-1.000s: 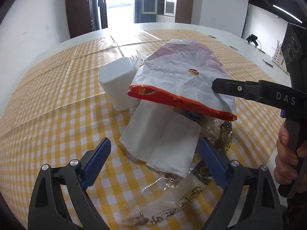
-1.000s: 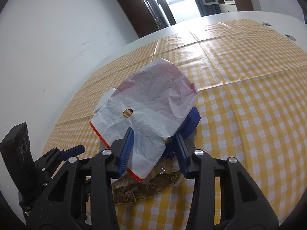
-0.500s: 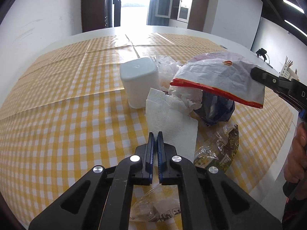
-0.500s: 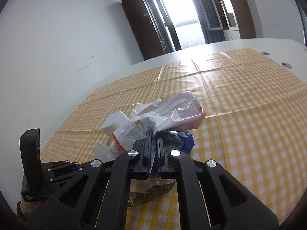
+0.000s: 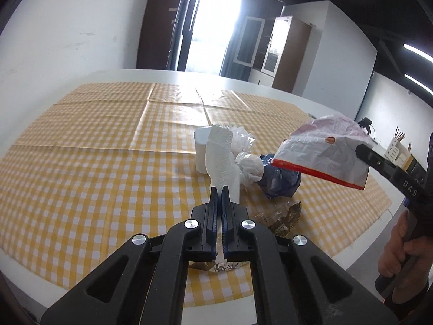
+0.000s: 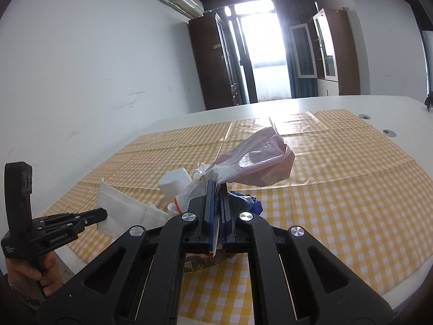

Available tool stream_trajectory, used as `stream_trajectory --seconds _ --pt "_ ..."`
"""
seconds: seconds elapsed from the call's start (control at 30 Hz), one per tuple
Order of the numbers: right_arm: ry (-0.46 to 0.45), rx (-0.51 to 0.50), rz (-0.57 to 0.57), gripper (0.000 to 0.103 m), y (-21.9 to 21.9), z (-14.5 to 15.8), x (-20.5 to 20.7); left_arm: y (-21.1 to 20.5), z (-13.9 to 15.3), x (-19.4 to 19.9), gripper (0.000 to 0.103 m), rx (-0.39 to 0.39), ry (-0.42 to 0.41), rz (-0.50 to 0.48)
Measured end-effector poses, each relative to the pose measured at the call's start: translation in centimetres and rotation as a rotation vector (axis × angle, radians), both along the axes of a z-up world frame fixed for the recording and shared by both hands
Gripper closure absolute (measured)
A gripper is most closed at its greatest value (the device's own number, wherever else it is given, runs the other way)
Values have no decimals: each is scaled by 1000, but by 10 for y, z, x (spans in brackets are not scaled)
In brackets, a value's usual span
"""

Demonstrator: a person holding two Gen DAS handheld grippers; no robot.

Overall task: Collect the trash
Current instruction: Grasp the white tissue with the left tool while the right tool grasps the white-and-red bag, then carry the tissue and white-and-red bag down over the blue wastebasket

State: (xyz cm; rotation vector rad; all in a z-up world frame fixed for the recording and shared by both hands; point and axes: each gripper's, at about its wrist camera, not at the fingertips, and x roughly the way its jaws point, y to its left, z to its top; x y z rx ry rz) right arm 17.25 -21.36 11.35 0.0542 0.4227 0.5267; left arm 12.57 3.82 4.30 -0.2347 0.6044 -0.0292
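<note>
My left gripper (image 5: pixel 219 189) is shut on a white paper napkin (image 5: pixel 220 159) and holds it up above the table; it also shows in the right wrist view (image 6: pixel 119 205). My right gripper (image 6: pixel 217 187) is shut on the rim of a white plastic bag with a red edge (image 6: pixel 254 162), lifted off the table; the bag hangs at the right of the left wrist view (image 5: pixel 324 151). Below lie a white cup (image 5: pixel 200 146), crumpled white plastic (image 5: pixel 250 165), a blue wrapper (image 5: pixel 281 181) and a brown foil wrapper (image 5: pixel 281 216).
The table carries a yellow checked cloth (image 5: pixel 94 162) with a white edge (image 5: pixel 189 73) beyond it. A holder with sticks (image 5: pixel 397 149) stands far right. A white wall runs along the left, with doors and cabinets at the back.
Both grippers shut from open: the left on the napkin, the right on the bag. Both have lifted their loads off the pile, which uncovers the cup and wrappers.
</note>
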Motion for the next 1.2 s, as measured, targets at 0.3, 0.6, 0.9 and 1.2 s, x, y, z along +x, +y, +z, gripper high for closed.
stream_trajectory --seconds 0.3,0.6,0.9,1.2 --pt "-63 -13 18 100 -17 10 -51 -10 34 -59 101 -3 -111 14" --pt "-144 -45 86 100 -29 18 -107 -34 48 -116 101 -4 -169 -14" --pt "-125 -66 174 100 -51 8 -158 -49 38 -162 101 -3 -167 -48" --pt "-56 -75 229 100 -67 -13 -186 -53 18 -198 101 -31 -139 -77"
